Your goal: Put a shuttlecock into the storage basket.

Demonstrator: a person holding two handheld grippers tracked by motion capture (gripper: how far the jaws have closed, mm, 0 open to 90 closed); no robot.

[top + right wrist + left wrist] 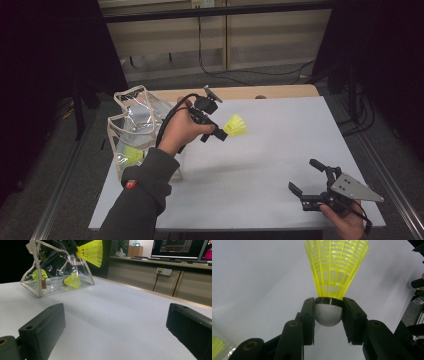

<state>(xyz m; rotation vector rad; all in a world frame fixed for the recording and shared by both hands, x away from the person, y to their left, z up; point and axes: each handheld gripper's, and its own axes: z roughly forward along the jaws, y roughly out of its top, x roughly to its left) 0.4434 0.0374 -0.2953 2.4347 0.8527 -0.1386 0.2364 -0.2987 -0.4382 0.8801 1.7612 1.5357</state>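
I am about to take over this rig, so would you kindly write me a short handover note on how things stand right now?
Left hand-held gripper: shut on the white cork of a yellow shuttlecock, held above the table, beside the clear bag.
Right hand-held gripper: open, nothing between its jaws, low at the table's near right corner.
Done: at least two yellow shuttlecocks already lie inside the bag.
Left: the held one likely goes into the bag's open top next.
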